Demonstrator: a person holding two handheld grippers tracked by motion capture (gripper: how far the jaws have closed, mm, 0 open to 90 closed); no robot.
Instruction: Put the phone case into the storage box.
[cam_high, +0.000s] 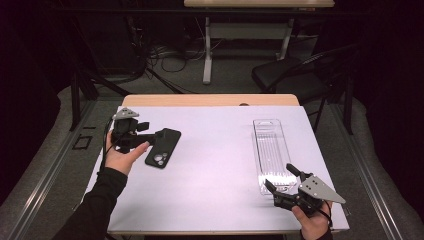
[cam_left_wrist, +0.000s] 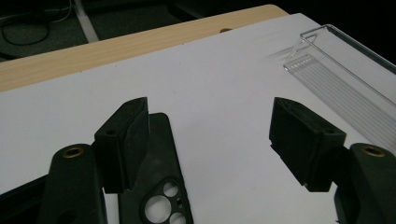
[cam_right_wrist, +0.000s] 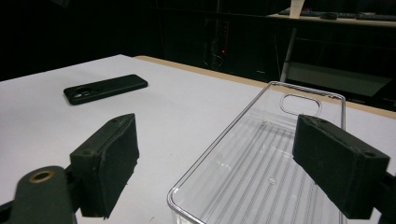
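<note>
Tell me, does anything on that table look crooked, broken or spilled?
Nothing stands out. The black phone case lies flat, camera holes up, at a slight slant on the white sheet. The clear tray sits empty and upright, with no visible cracks. Nothing looks spilled.

On the tabletop (cam_high: 215, 150) lie one black phone case (cam_high: 163, 147) and one clear tray (cam_high: 272, 150), with two grippers, left (cam_high: 150, 136) and right (cam_high: 281, 178), and one chair (cam_high: 295, 75) behind.
</note>
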